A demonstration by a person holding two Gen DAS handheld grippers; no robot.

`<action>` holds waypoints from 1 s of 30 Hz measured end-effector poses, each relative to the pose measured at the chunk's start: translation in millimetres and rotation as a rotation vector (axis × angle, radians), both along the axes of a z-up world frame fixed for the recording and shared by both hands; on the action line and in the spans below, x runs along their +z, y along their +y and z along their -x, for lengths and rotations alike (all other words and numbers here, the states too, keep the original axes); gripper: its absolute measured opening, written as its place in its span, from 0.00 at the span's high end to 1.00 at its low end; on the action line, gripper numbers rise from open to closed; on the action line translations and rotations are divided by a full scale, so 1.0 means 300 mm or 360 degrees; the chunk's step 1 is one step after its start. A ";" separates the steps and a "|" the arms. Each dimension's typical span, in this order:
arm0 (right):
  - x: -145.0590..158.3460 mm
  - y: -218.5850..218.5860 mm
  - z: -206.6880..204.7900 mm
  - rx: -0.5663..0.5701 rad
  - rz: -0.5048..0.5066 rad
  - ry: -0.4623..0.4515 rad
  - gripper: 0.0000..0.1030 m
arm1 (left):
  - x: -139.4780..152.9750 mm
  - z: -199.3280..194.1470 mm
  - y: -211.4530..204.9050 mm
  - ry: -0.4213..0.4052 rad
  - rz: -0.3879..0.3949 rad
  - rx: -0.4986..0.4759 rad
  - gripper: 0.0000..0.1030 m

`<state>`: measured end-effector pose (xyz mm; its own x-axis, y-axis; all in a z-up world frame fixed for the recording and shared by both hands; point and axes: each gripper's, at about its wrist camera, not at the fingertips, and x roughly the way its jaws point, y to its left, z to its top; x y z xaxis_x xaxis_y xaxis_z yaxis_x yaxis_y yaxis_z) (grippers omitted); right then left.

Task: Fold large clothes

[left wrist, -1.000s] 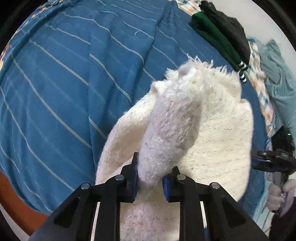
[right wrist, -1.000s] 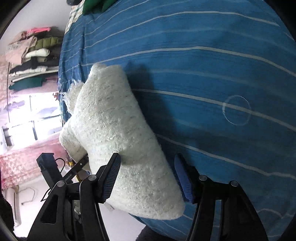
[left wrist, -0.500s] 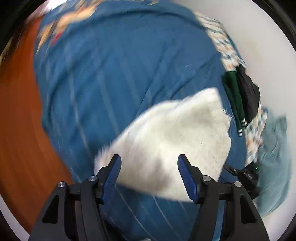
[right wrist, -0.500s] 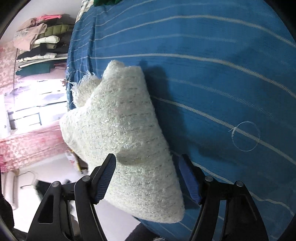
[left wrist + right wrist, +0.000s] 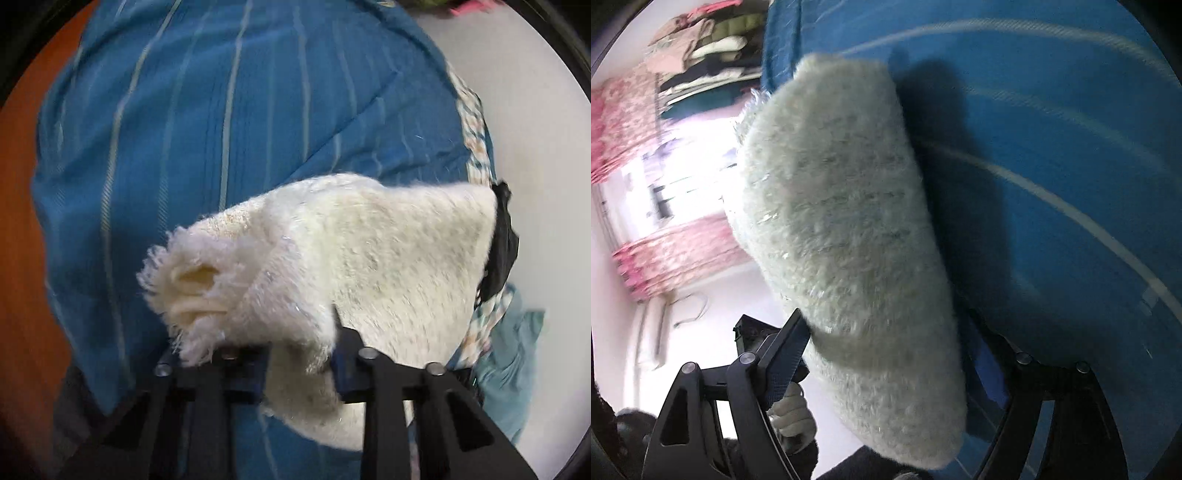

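Observation:
A folded white fuzzy sweater (image 5: 369, 258) is held above the blue striped bedspread (image 5: 184, 129). My left gripper (image 5: 301, 363) is shut on the sweater's near edge, and a fringed cuff (image 5: 188, 284) hangs over its left finger. In the right wrist view the same sweater (image 5: 849, 221) fills the middle. My right gripper (image 5: 886, 362) has its jaws wide around the sweater's lower end, with the left pad (image 5: 786, 358) against the fabric. The right pad is mostly hidden behind the sweater.
Dark clothes (image 5: 502, 236) and a teal garment (image 5: 517, 354) lie at the bed's right edge by a white wall. Orange-brown floor (image 5: 22, 221) lies left of the bed. Stacked folded clothes (image 5: 713, 51) and pink curtains (image 5: 676, 254) stand beyond the bed.
My left gripper let go, opened wide, then closed again on the sweater's near edge. The sweater now hangs between both grippers. The right view has tilted and moved closer to the sweater.

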<state>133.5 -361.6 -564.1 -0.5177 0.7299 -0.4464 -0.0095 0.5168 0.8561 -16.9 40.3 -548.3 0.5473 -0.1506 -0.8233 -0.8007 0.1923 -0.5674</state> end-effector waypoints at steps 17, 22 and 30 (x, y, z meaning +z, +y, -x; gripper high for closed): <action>0.085 -0.090 -0.016 -0.0927 -0.0166 0.0043 0.47 | 0.165 -0.179 0.068 -0.0019 -0.0229 -0.0307 0.14; -0.023 -0.230 -0.033 -0.0974 0.0054 0.0099 0.28 | 0.091 -0.324 0.048 -0.0060 -0.0208 -0.0404 0.14; 0.011 -0.251 -0.039 -0.0843 0.0087 0.0055 0.23 | -0.092 -0.536 0.010 -0.0179 -0.0049 -0.0392 0.20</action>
